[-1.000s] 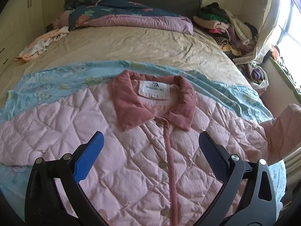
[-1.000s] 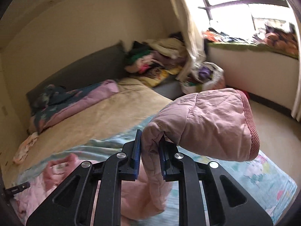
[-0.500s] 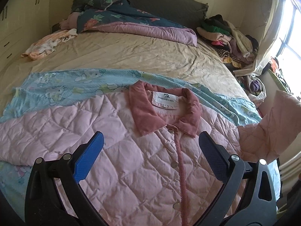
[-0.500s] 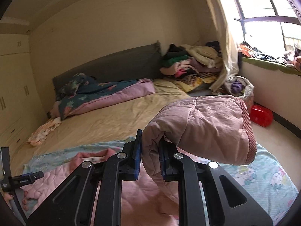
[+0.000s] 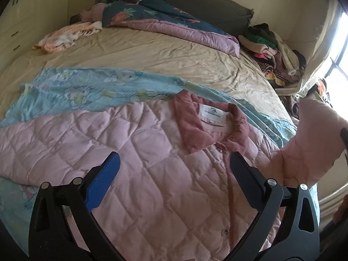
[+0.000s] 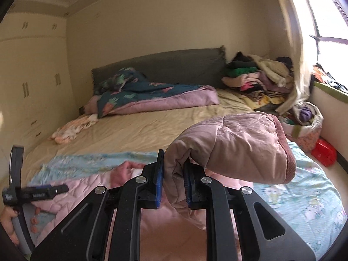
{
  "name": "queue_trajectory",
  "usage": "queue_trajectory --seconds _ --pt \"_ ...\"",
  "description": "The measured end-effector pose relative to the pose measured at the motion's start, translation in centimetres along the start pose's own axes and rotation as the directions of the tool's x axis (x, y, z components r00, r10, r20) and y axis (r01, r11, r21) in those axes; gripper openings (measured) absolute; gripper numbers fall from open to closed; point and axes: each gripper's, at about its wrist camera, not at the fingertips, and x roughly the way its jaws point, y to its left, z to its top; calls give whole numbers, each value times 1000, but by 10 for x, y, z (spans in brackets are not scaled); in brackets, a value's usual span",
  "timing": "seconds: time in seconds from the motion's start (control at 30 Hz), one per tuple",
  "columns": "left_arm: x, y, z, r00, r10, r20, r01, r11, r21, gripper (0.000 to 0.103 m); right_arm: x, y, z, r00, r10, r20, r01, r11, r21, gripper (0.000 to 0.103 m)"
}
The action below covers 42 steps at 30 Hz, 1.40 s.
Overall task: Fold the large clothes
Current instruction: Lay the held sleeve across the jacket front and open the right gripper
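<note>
A pink quilted jacket [image 5: 152, 152] with a darker pink collar [image 5: 208, 126] lies front-up on a light blue cartoon-print sheet [image 5: 91, 89] on the bed. My left gripper [image 5: 174, 174] is open and empty, hovering above the jacket's chest. My right gripper [image 6: 173, 180] is shut on the jacket's sleeve [image 6: 237, 148], held raised above the bed; the cuff end hangs to the right. The raised sleeve also shows in the left wrist view [image 5: 313, 139]. The left gripper also shows in the right wrist view [image 6: 34, 193].
A beige bedsheet [image 5: 152, 52] covers the bed. A dark floral and purple quilt [image 5: 165, 19] lies at the headboard. A small patterned garment [image 5: 65, 37] lies at far left. A clothes pile [image 5: 274, 50] sits at far right. A red object [image 6: 324, 152] is on the floor.
The right gripper has carried the sleeve inward over the jacket. The left gripper has shifted left, so the collar now sits further right in its view.
</note>
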Motion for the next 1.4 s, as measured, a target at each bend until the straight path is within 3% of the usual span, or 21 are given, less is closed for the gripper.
queue_trajectory --seconds 0.2,0.33,0.43,0.73,1.0,1.07,1.23,1.4 --pt "2 27 0 1000 2 -7 -3 999 -48 95 34 59 -29 995 63 -77 -73 989 -129 15" --pt "3 41 -1 1000 4 -15 -5 997 -76 95 59 93 -59 981 96 -171 -132 967 -219 15" --pt "5 50 -2 1000 2 -25 -4 996 -94 95 75 120 -94 953 130 -272 -209 935 -286 15" --pt "9 57 -7 995 -85 -61 74 984 -165 95 93 168 -162 888 159 -431 -333 869 -366 17" --pt "17 59 -18 987 -125 -102 103 975 -198 95 97 177 -172 870 159 -467 -354 860 -366 24" --pt "24 59 -24 979 -154 -130 123 968 -220 95 96 174 -171 860 177 -479 -371 861 -348 41" --pt "37 61 -39 962 -199 -185 149 956 -253 95 82 171 -172 839 240 -489 -416 862 -291 54" --pt "48 67 -59 943 -237 -235 162 941 -298 95 59 148 -161 851 260 -457 -395 890 -228 54"
